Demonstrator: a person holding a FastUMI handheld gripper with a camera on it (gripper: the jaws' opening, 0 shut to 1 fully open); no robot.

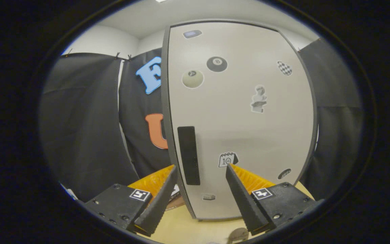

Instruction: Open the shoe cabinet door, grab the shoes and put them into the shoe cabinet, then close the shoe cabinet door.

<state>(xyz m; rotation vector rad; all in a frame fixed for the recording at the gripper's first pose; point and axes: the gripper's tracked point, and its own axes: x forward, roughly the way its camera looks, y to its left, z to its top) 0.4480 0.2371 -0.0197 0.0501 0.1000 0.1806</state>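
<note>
A tall pale grey shoe cabinet (242,112) stands upright on the wooden table, its door closed and dotted with stickers. A black vertical handle strip (188,155) runs down the door near its left edge. My gripper (201,166) is open, and the handle strip lies between the two black fingertips (166,188), just beyond them. The fingers touch nothing. The orange finger backs flank the door's lower part.
The light wooden tabletop (188,227) lies under the fingers, with a round dark mark near its front. Black cloth walls hang left and right of the cabinet. A white wall and ceiling rise above.
</note>
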